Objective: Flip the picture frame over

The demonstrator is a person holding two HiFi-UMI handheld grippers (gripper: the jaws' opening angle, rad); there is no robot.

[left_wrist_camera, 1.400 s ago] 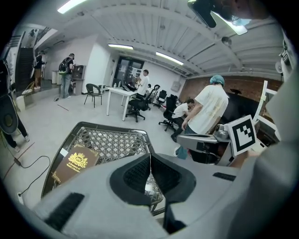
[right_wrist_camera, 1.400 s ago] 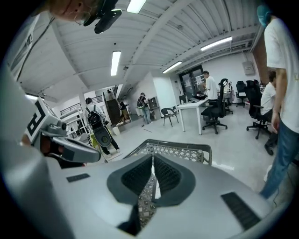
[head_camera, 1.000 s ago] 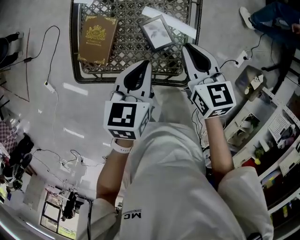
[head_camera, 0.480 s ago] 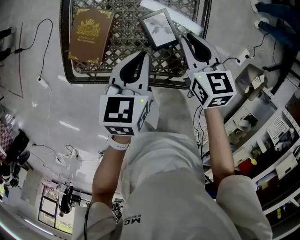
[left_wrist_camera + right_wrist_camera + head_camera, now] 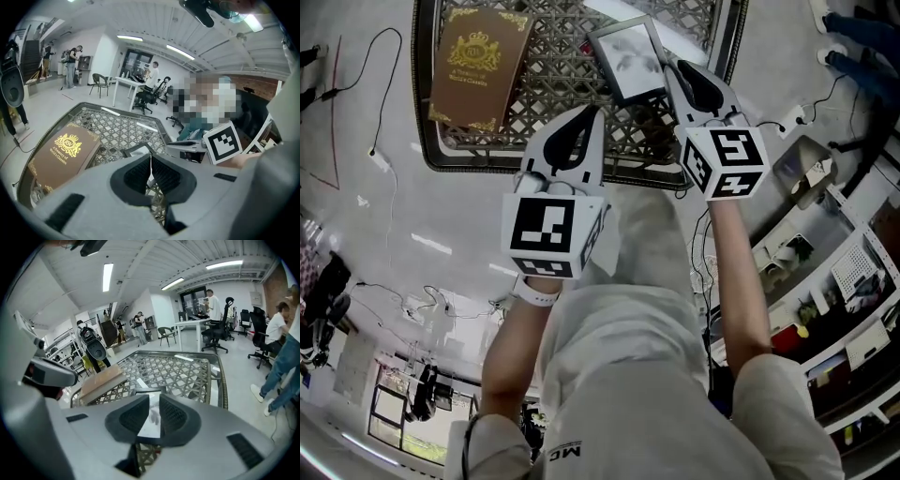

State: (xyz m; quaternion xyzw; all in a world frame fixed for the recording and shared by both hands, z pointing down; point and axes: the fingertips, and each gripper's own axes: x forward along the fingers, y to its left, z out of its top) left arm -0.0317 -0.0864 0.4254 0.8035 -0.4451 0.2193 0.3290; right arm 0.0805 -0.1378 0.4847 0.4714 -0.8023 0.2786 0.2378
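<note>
The picture frame (image 5: 626, 58) lies picture-side up on the lattice table (image 5: 478, 166), near its right edge. It also shows just past the jaws in the left gripper view (image 5: 136, 151) and in the right gripper view (image 5: 150, 392). My right gripper (image 5: 668, 64) hovers at the frame's near right corner, its jaws a narrow gap apart with nothing between them (image 5: 154, 401). The left gripper (image 5: 593, 111) is shut and empty (image 5: 150, 161), over the lattice a little short of the frame.
A brown book with a gold crest (image 5: 473, 64) lies on the table's left half. Cables (image 5: 380, 155) run over the floor at the left. Shelving (image 5: 844, 300) stands at the right, and a person's legs (image 5: 862, 37) are beyond the table's far right corner.
Both grippers have moved forward over the table toward the frame. The right gripper's tips now sit beside the frame's near right corner.
</note>
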